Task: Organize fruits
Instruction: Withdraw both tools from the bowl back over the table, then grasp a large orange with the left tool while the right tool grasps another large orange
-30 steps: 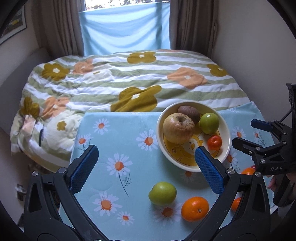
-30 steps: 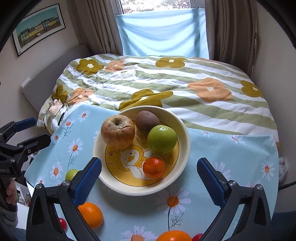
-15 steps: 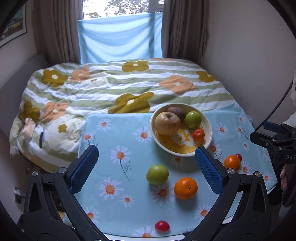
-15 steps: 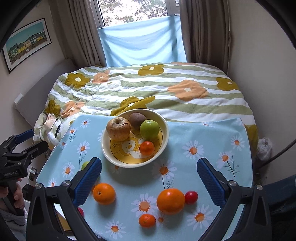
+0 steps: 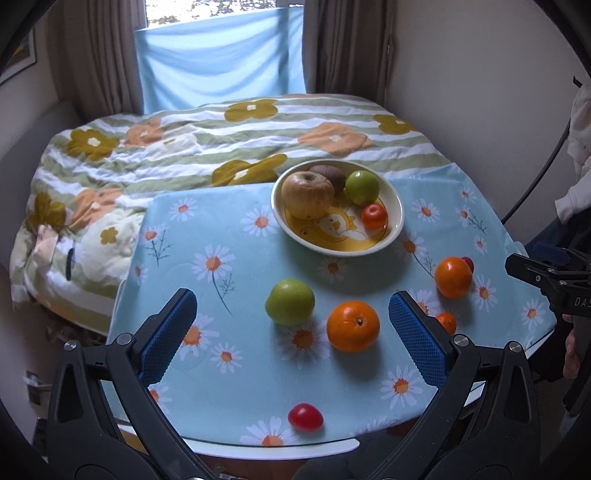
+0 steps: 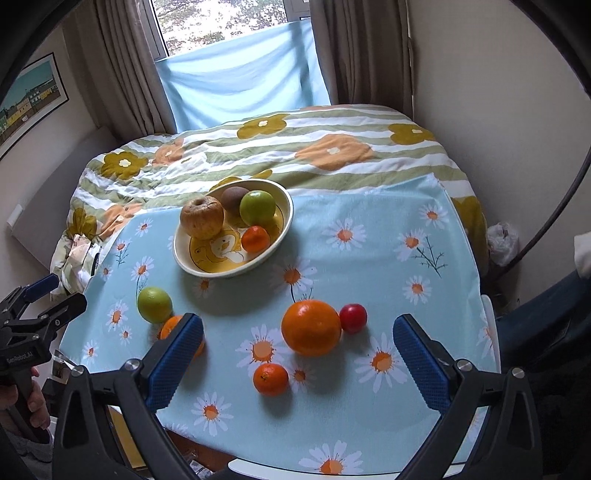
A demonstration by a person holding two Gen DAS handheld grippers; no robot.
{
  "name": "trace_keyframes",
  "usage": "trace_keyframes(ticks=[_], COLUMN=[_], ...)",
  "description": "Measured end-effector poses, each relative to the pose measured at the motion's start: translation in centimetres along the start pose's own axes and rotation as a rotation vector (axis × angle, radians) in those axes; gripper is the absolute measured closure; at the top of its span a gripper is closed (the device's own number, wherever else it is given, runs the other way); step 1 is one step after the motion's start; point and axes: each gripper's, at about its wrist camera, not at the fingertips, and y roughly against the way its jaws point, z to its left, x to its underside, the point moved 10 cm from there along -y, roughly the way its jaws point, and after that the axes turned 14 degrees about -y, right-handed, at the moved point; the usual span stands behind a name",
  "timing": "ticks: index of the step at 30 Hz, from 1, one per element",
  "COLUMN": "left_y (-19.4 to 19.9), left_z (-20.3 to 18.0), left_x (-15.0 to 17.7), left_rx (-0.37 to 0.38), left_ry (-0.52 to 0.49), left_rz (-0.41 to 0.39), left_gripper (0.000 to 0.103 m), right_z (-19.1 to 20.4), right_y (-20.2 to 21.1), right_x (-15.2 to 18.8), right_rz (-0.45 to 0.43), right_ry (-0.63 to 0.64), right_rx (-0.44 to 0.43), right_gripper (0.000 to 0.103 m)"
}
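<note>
A cream bowl (image 5: pixel 395 201) (image 6: pixel 284 218) at the table's far side holds a wrinkled apple (image 5: pixel 307 195), a kiwi (image 5: pixel 328 176), a green apple (image 5: pixel 362 187) and a small tangerine (image 5: pixel 373 216). Loose on the daisy cloth lie a green apple (image 5: pixel 290 302) (image 6: pixel 154 304), a big orange (image 5: pixel 352 325), a second orange (image 5: pixel 453 277) (image 6: pixel 311 326), a small tangerine (image 6: pixel 270 379) and two red tomatoes (image 5: pixel 305 417) (image 6: pixel 353 318). My left gripper (image 5: pixel 291 338) hangs open above the near edge. My right gripper (image 6: pixel 299 362) is open too, empty, over the near right fruits.
The table (image 5: pixel 229 258) wears a light blue daisy cloth and butts against a bed with a flowered quilt (image 5: pixel 184 147). Curtains and a window (image 6: pixel 236 22) stand behind. A wall (image 6: pixel 498 92) closes the right side. A hand (image 6: pixel 35 398) holds the left tool.
Both grippers have pulled back and up from the bowl. More of the table and the loose fruits near its front edge have come into view. Both stay open.
</note>
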Motion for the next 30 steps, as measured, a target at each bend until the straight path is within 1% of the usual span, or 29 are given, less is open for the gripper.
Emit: trace_keyframes(ticks=[3, 7, 11, 12, 15, 16, 18, 20, 21, 22, 24, 26, 27, 29, 30], left_y=[-1.4, -3.6, -5.4, -5.9, -7.2, -7.6, -8.4, -9.2, -9.6, -9.9, -10.3, -10.6, -10.8, -11.1, -11.2], left_z=[-1.5, -3.7, -5.6, -5.9, -6.7, -6.9, -7.3, -7.6, -7.7, -7.8, -7.9, -7.9, -8.0, -8.1, -8.2], left_x=[0.8, 1.9, 2.7, 2.9, 3.4, 3.6, 3.8, 4.2, 4.3, 4.5, 4.7, 4.8, 4.9, 5.0, 5.1], left_rx=[0.017, 0.048, 0.067, 0.070, 0.074, 0.075, 0.077, 0.083, 0.086, 0.088, 0.091, 0.090, 0.093, 0.091, 0.091], left_ry=[0.002, -0.002, -0.016, -0.018, -0.021, -0.024, -0.028, -0.027, -0.024, -0.021, -0.020, -0.020, -0.020, -0.026, -0.027], left_rz=[0.009, 0.042, 0.066, 0.074, 0.094, 0.101, 0.118, 0.139, 0.151, 0.159, 0.169, 0.180, 0.184, 0.200, 0.208], left_gripper=[0.000, 0.000, 0.000, 0.002, 0.003, 0.003, 0.011, 0.015, 0.018, 0.019, 0.019, 0.019, 0.021, 0.027, 0.027], right_z=[-0.9, -1.7, -2.1, -2.3, -2.5, -2.5, -2.5, -2.6, -2.7, -2.7, -2.7, -2.9, -2.9, -2.9, -3.0], right_y=[-1.5, -3.1, -4.5, -4.9, -6.0, -6.3, -6.8, -7.3, -7.7, -7.9, -8.4, -8.8, -9.0, -9.3, -9.4], right_x=[1.2, 2.5, 3.4, 3.6, 3.9, 4.0, 4.2, 4.3, 4.3, 4.4, 4.4, 4.5, 4.5, 4.6, 4.7], right_rz=[0.026, 0.053, 0.084, 0.092, 0.109, 0.113, 0.122, 0.134, 0.141, 0.148, 0.163, 0.174, 0.182, 0.194, 0.199], right_ry=[-0.010, -0.012, -0.046, -0.051, -0.065, -0.071, -0.080, -0.078, -0.077, -0.077, -0.081, -0.090, -0.093, -0.096, -0.096], right_rx=[0.011, 0.019, -0.022, -0.027, -0.035, -0.040, -0.046, -0.037, -0.034, -0.036, -0.038, -0.041, -0.045, -0.042, -0.044], right_gripper=[0.000, 0.000, 0.000, 0.000, 0.000, 0.000, 0.000, 0.001, 0.002, 0.005, 0.008, 0.014, 0.017, 0.018, 0.020])
